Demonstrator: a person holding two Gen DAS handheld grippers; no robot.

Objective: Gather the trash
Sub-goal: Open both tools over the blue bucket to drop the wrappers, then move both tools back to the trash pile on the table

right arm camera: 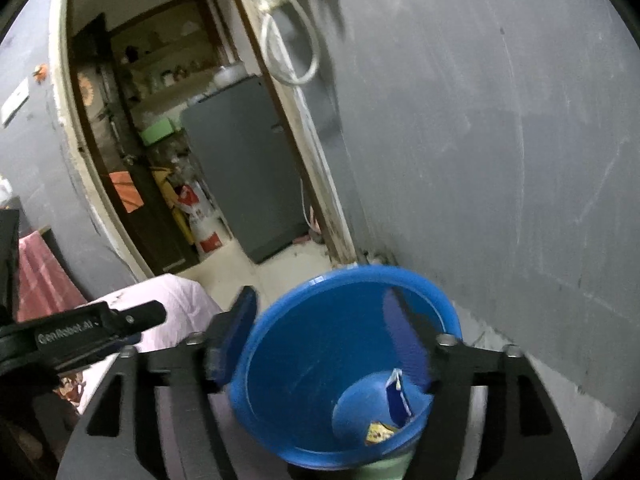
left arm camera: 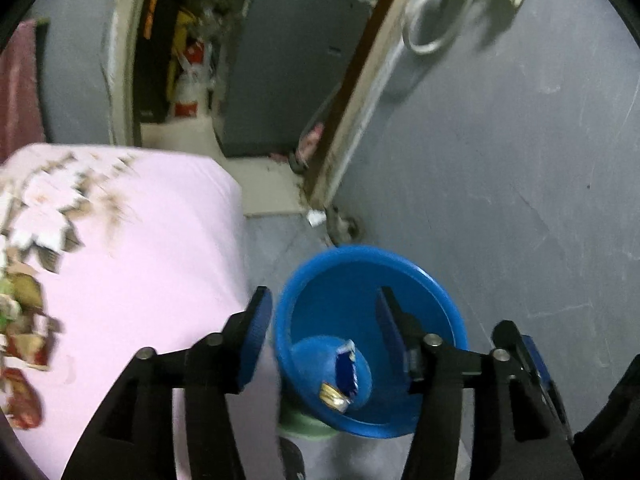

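A blue plastic bin (left arm camera: 372,308) stands on the floor by the grey wall; it also shows in the right wrist view (right arm camera: 320,344). At its bottom lie a blue wrapper (left arm camera: 346,372) and a yellow-gold wrapper (left arm camera: 334,396), which also show in the right wrist view, the blue wrapper (right arm camera: 396,400) above the yellow one (right arm camera: 380,432). My left gripper (left arm camera: 324,320) is open and empty above the bin's mouth. My right gripper (right arm camera: 340,328) is open and empty over the bin, its right finger inside the rim. The left gripper's body (right arm camera: 88,332) shows at the left in the right wrist view.
A bed with a pink floral sheet (left arm camera: 132,264) stands left of the bin. A grey wall (left arm camera: 500,160) is on the right. A doorway (right arm camera: 180,160) ahead opens onto a grey cabinet (right arm camera: 244,168) and clutter. A white cable (left arm camera: 432,16) hangs by the door frame.
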